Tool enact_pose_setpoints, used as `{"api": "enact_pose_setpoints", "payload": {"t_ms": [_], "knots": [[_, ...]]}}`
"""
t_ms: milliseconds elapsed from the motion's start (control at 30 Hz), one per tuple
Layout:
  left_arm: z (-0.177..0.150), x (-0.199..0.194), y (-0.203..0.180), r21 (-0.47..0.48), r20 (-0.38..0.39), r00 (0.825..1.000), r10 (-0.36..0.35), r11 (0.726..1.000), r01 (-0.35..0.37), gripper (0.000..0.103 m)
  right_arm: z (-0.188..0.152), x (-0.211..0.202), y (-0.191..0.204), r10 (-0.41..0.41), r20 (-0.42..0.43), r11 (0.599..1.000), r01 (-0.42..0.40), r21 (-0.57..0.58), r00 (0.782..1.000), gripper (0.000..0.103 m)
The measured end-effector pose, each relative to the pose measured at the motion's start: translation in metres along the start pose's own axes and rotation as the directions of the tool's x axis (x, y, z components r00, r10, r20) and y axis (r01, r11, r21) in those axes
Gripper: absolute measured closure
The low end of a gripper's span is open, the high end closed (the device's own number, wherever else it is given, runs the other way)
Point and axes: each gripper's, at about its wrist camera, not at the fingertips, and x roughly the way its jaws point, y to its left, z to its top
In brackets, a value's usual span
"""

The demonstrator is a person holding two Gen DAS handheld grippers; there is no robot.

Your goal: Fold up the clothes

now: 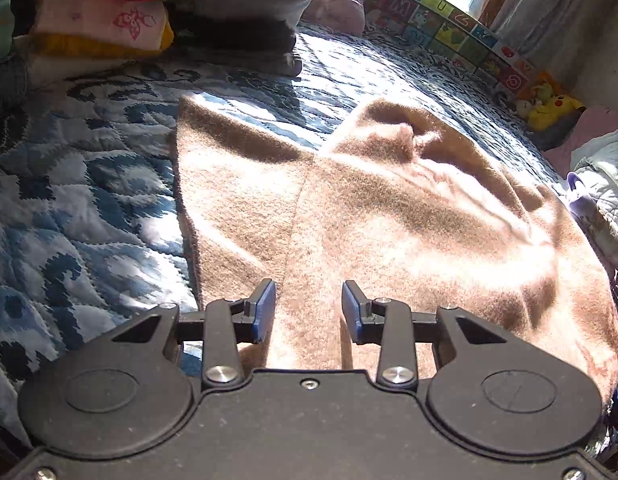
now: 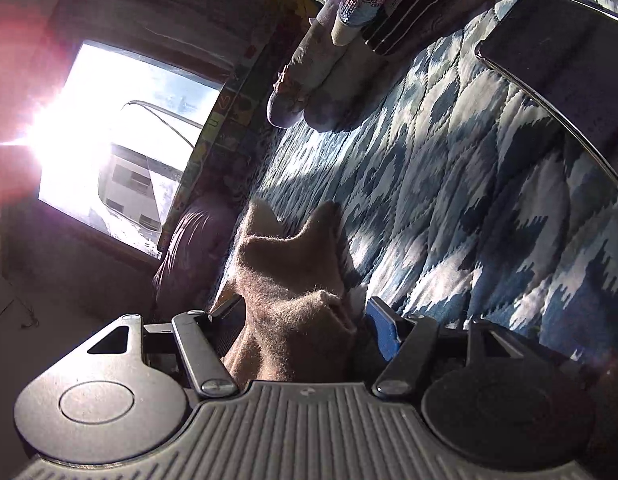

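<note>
The brown knit (image 1: 389, 216) lies spread on the quilt (image 1: 81, 200), one flap already laid over itself along a diagonal edge, with rumples toward its far side. In the left wrist view the left gripper (image 1: 309, 308) hovers low over the near edge with its blue pads (image 1: 265, 308) apart and cloth showing in the gap between them; nothing is pinched, so it looks placed to steady or take that hem. In the right wrist view the right gripper (image 2: 305, 324) has a bunched peak of the same knit (image 2: 289, 280) between its fingers; the cloth stands up out of the jaws, which suggests a grip, but there is space at the blue pad's side and I cannot tell whether it is clamped. That camera is tilted hard toward the window (image 2: 121, 140), probably because the corner is being lifted to carry it across. Folded stacks (image 1: 109, 28) sit at the head of the bed, well apart from the knit, likely finished pieces. The fold seems partway done.
</note>
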Motion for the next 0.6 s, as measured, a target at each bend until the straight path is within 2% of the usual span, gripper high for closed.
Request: {"api": "enact_pose_setpoints", "payload": {"t_ms": [67,133,233,367,500,533,600], "knots": [[-0.004,-0.005,-0.02,-0.003,0.018,0.997,-0.08,0.997,0.08,0.064,0.0,-0.005,-0.002,0.012,0.001,1.0,-0.012,0.02,1.0,0.036],[-0.007,-0.003,-0.043,0.038,0.008,0.992,-0.125,0.992,0.124,0.063,0.001,-0.007,-0.005,0.026,-0.008,0.999,-0.026,0.047,1.0,0.036],[-0.018,0.007,-0.069,0.107,0.006,0.988,-0.156,0.982,0.155,0.061,0.0,-0.002,-0.01,0.054,-0.046,0.993,-0.049,0.104,0.997,0.036],[-0.043,0.023,-0.079,0.073,-0.035,0.98,-0.198,0.977,0.2,0.06,-0.003,0.013,-0.016,0.061,-0.041,0.984,-0.053,0.172,0.997,0.034],[-0.051,0.028,-0.09,0.105,-0.068,0.977,-0.2,0.973,0.206,0.059,-0.006,0.032,-0.023,0.112,-0.018,0.955,-0.103,0.279,0.994,0.035],[-0.051,0.029,-0.092,0.11,-0.069,0.977,-0.203,0.972,0.21,0.058,-0.008,0.034,-0.022,0.116,-0.015,0.955,-0.108,0.278,0.993,0.04],[-0.053,0.033,-0.092,0.102,-0.074,0.975,-0.208,0.971,0.215,0.058,-0.01,0.037,-0.013,0.133,-0.021,0.967,-0.125,0.221,0.991,0.066]]}}
